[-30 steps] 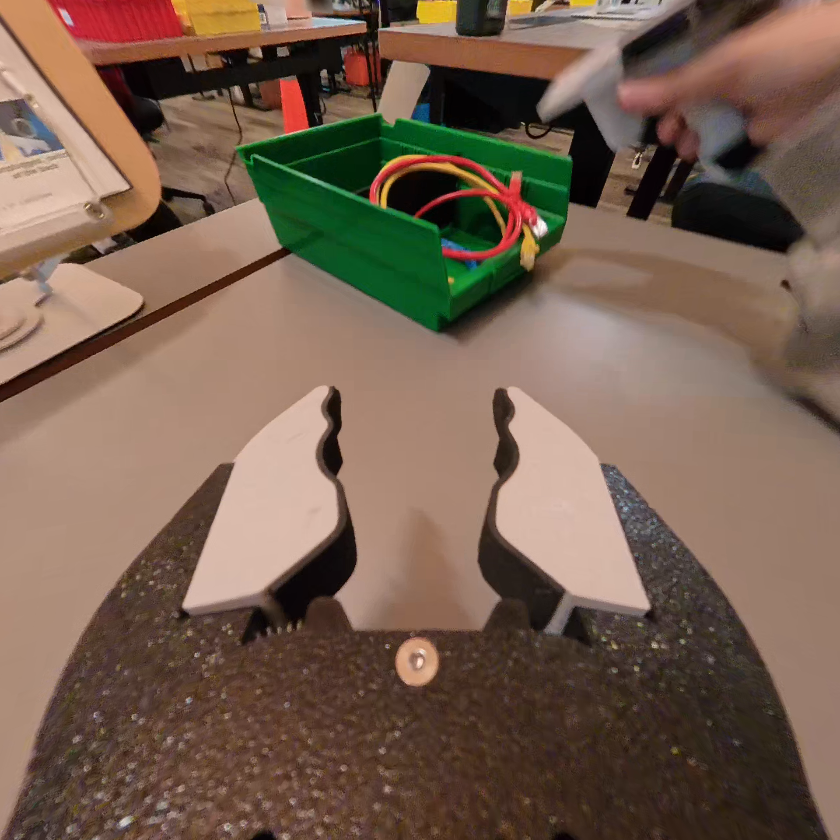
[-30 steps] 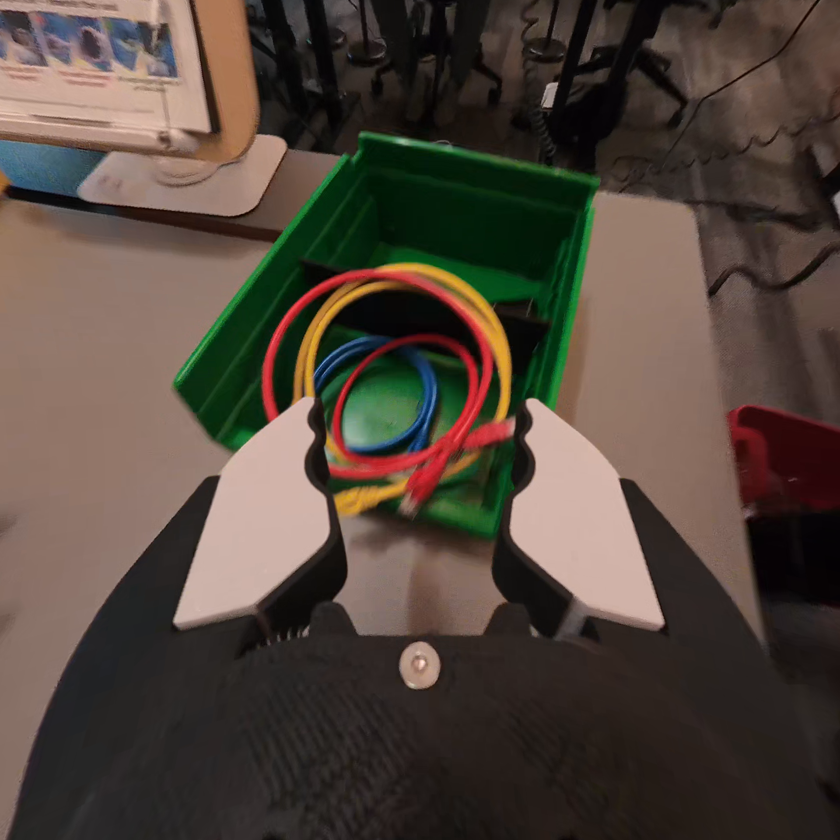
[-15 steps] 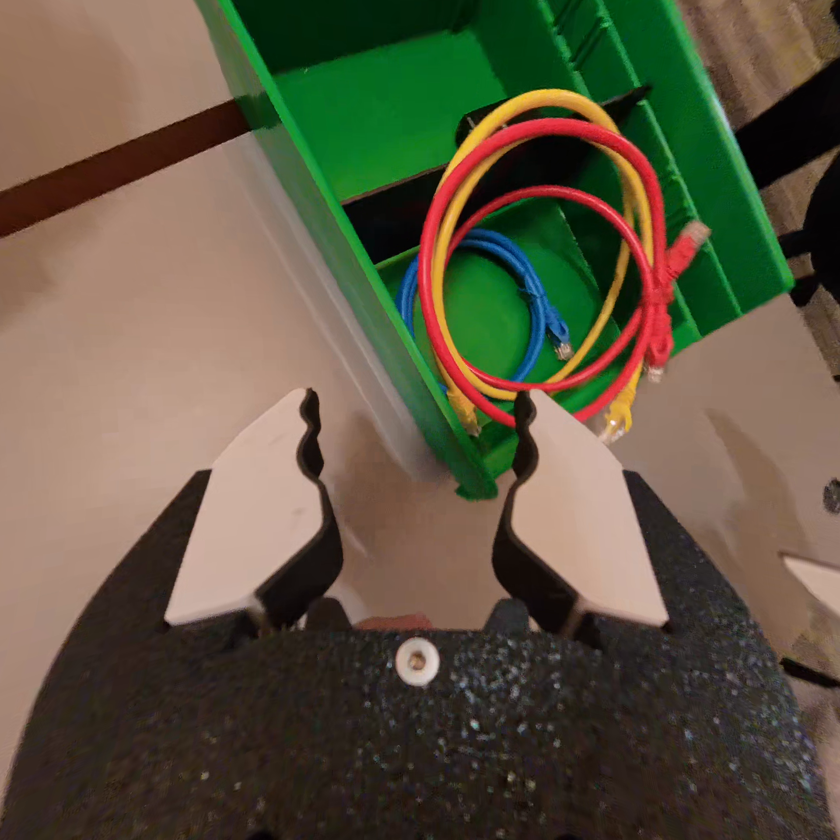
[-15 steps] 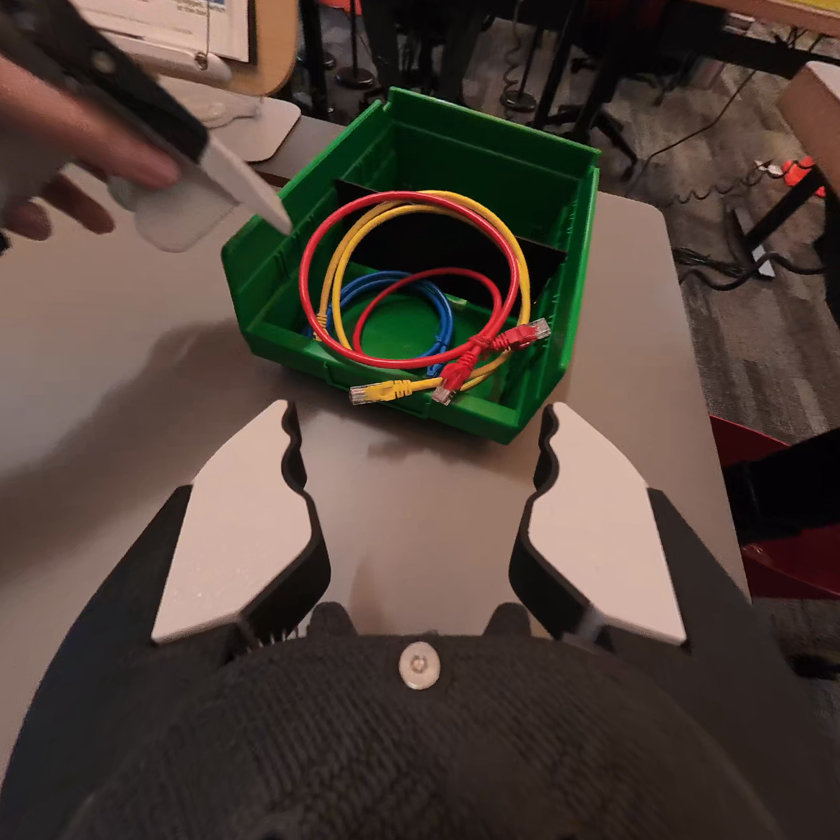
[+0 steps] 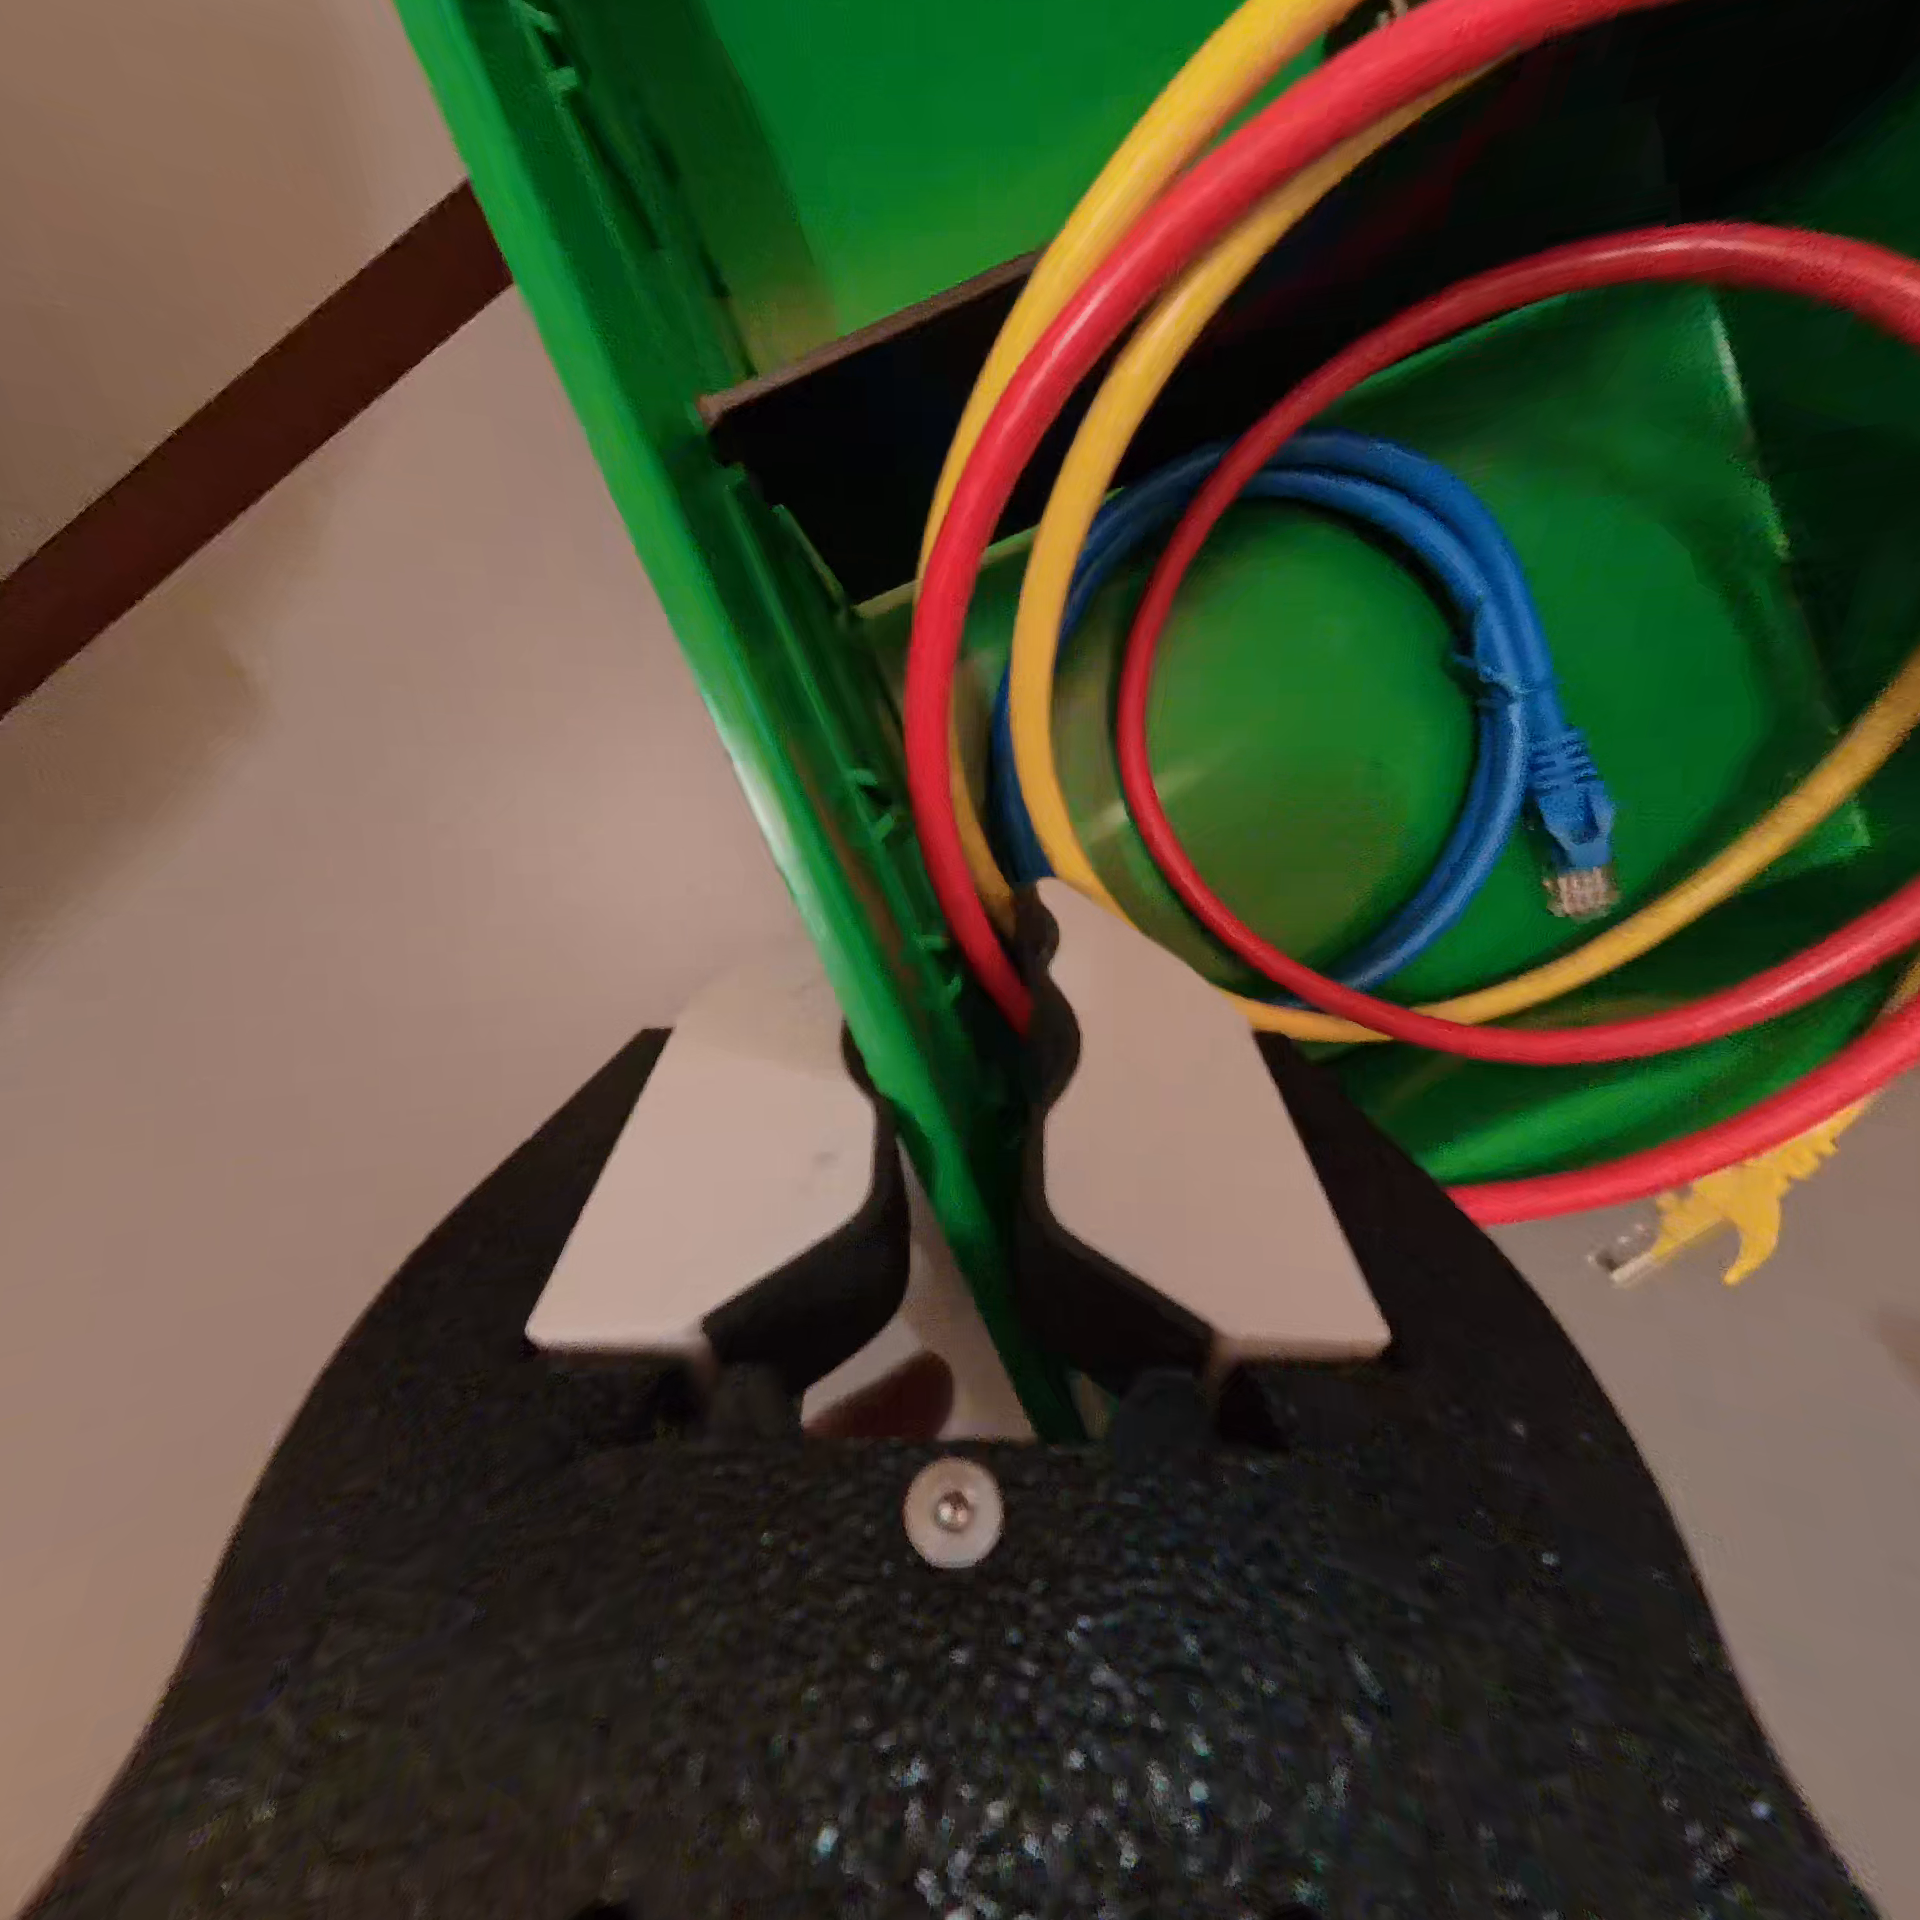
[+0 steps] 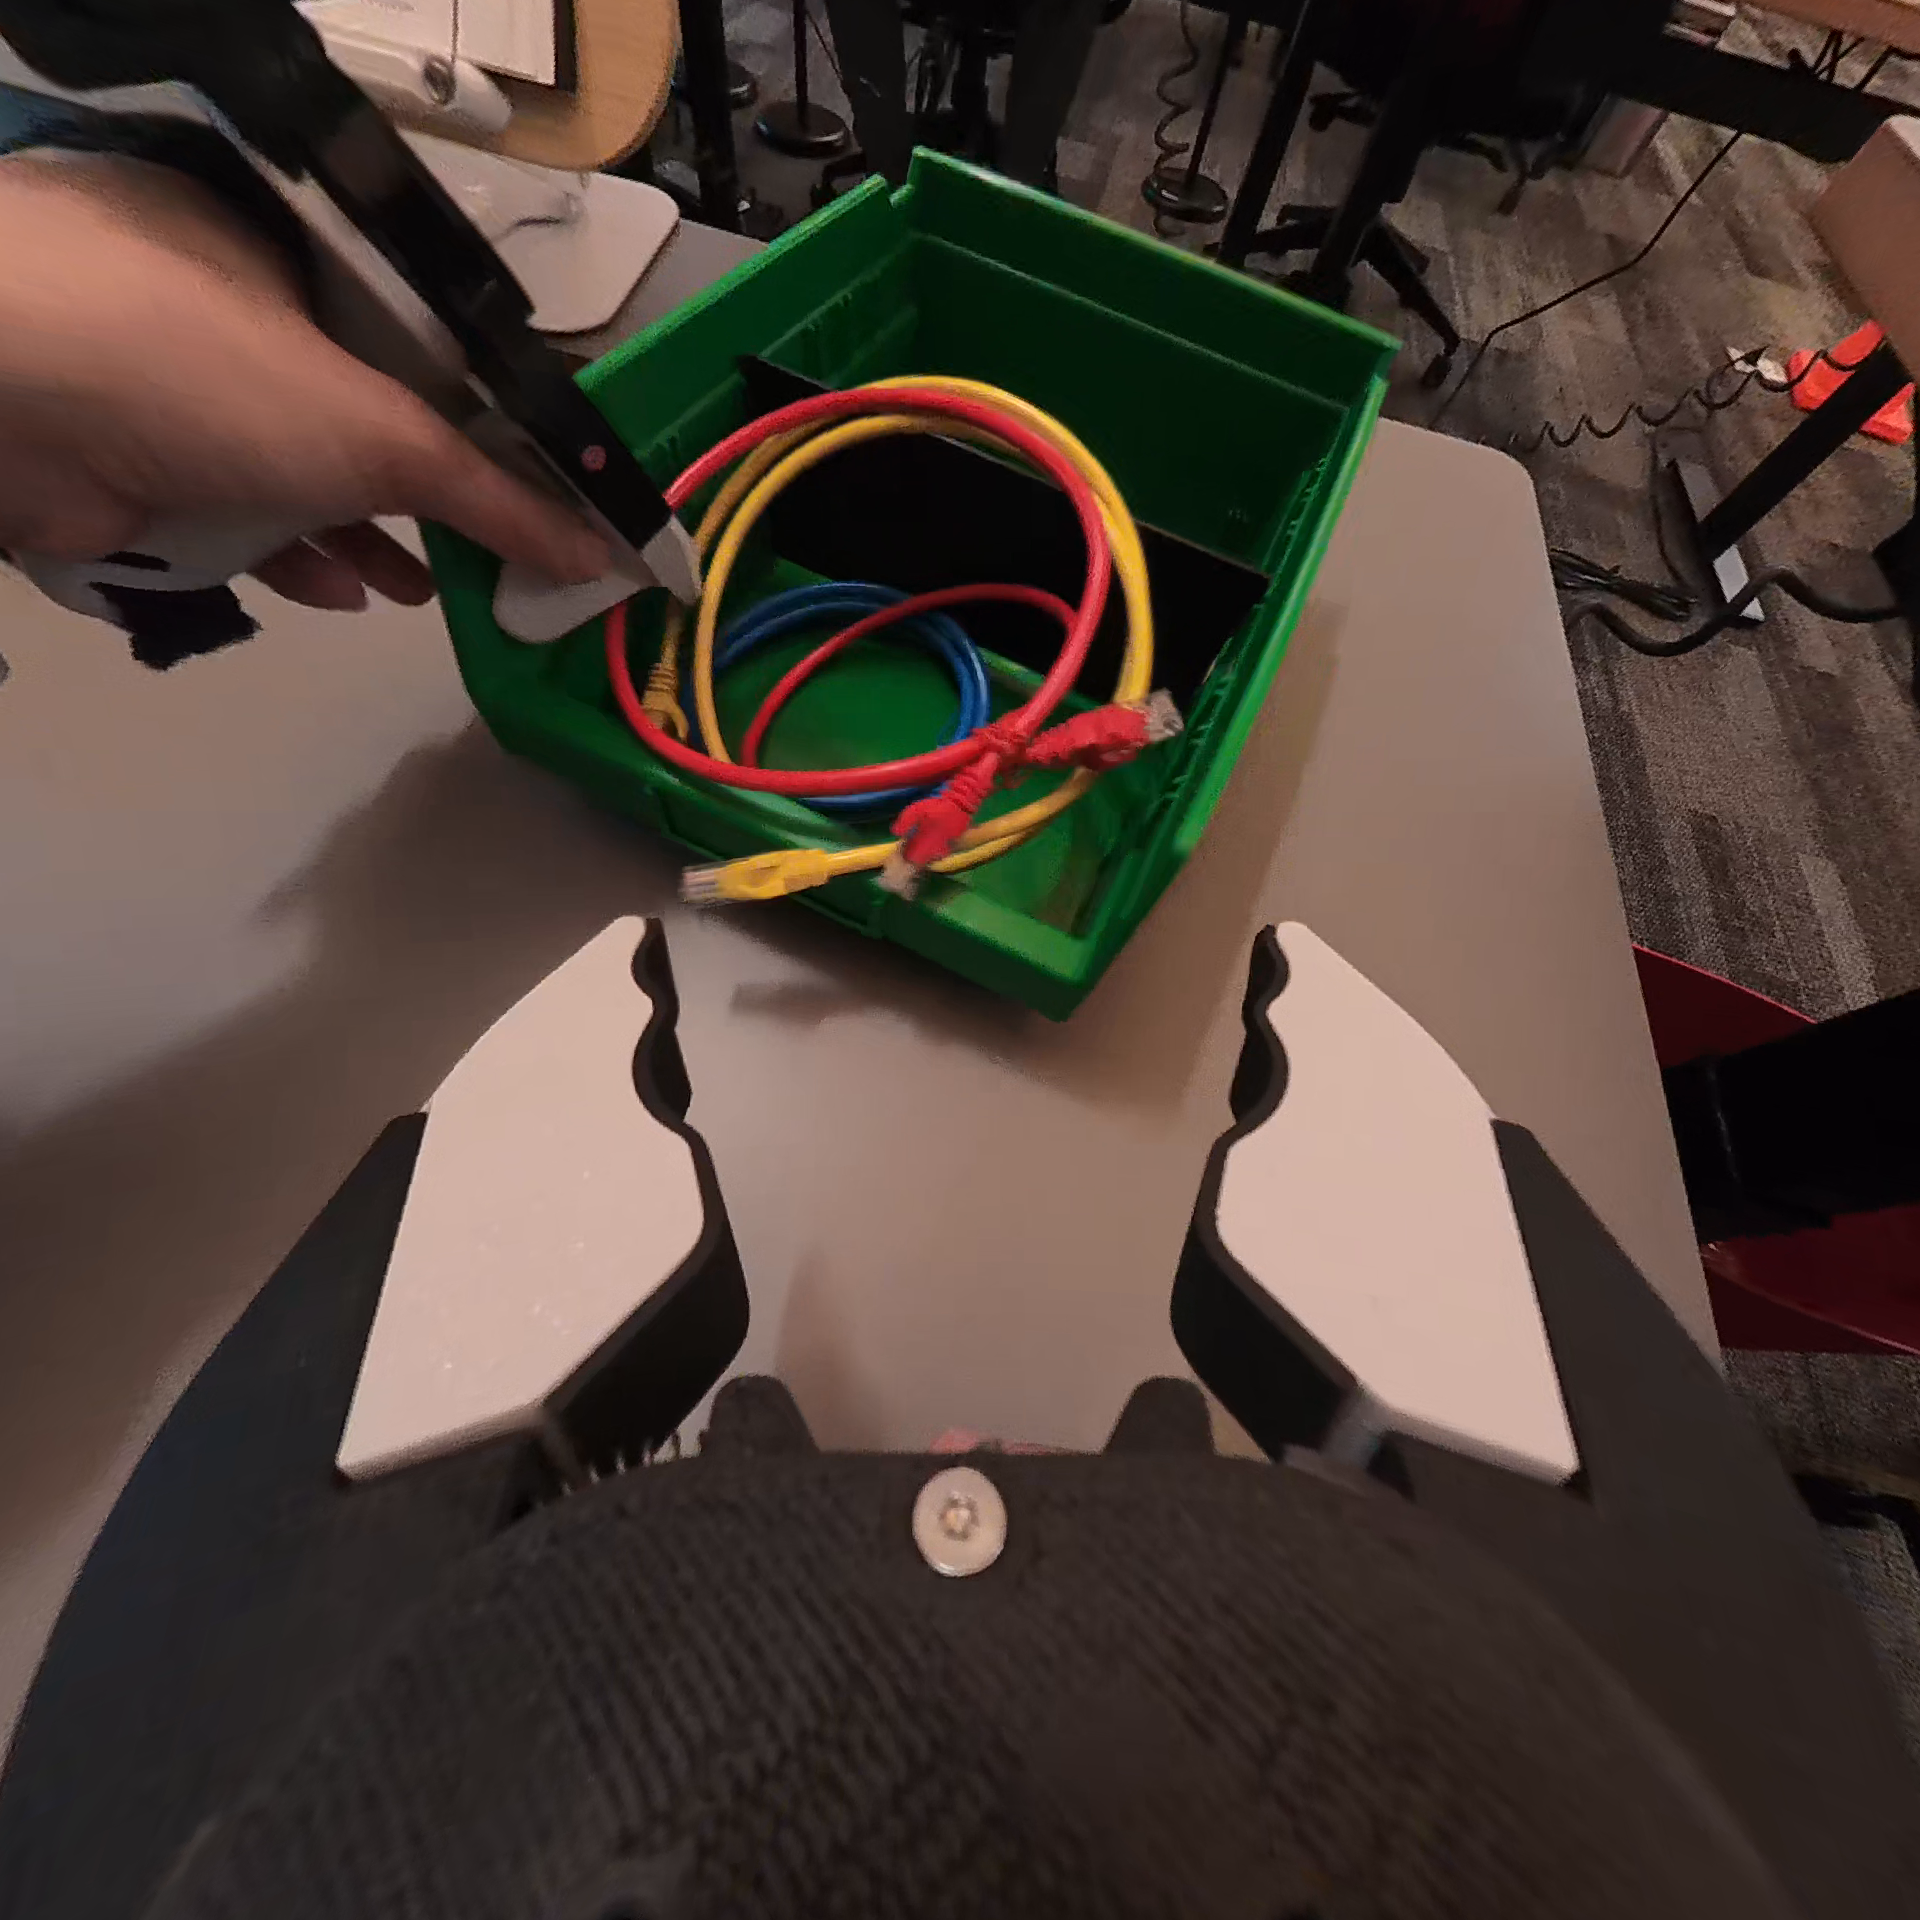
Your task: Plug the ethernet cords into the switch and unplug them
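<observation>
The left hand-held gripper (image 5: 951, 997) pinches the green plastic bin's (image 5: 665, 343) wall at its 9 o'clock side. The right hand-held gripper (image 6: 956, 997) hangs wide open above the grey counter (image 6: 935, 1143).

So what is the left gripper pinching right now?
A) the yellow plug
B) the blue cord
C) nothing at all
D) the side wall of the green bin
D: in the left wrist view the left gripper has its jaws closed on either side of the green bin wall, while the blue cord lies loose inside.
</observation>
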The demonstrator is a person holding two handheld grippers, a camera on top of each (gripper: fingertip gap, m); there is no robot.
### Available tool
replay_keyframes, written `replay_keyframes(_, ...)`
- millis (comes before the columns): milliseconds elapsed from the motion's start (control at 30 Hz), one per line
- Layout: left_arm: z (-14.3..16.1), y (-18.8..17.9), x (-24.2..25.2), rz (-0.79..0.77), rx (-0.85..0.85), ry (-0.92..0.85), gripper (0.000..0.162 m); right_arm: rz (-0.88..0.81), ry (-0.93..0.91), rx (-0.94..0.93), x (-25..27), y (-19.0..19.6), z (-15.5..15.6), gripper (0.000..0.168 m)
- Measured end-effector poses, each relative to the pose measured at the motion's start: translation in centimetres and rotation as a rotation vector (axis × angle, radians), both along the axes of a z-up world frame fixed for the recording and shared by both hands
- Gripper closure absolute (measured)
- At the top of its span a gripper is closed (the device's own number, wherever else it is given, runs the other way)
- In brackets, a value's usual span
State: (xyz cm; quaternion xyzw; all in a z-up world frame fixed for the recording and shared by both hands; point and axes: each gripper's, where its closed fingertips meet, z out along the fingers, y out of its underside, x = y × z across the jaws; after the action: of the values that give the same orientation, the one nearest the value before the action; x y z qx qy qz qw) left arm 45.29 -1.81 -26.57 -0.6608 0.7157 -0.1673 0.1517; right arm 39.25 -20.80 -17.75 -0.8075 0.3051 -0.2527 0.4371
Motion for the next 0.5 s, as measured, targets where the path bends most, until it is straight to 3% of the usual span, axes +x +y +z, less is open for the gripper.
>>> replay_keyframes(33,0.0,0.6,-0.5,-0.01,0.013,0.005,0.144,0.006,0.002,0.004,-0.1,0.2,0.1,0.065)
replay_keyframes(233,0.0,4.5,-6.9,-0.135,-0.012,0.02,0.146,0.05,-0.033,-0.041,-1.3,1.8,0.6,0.065)
replay_keyframes(500,0.1,11.5,-26.7,-0.246,-0.055,0.066,0.148,0.269,-0.02,0.061,-6.9,9.3,2.1,0.067)
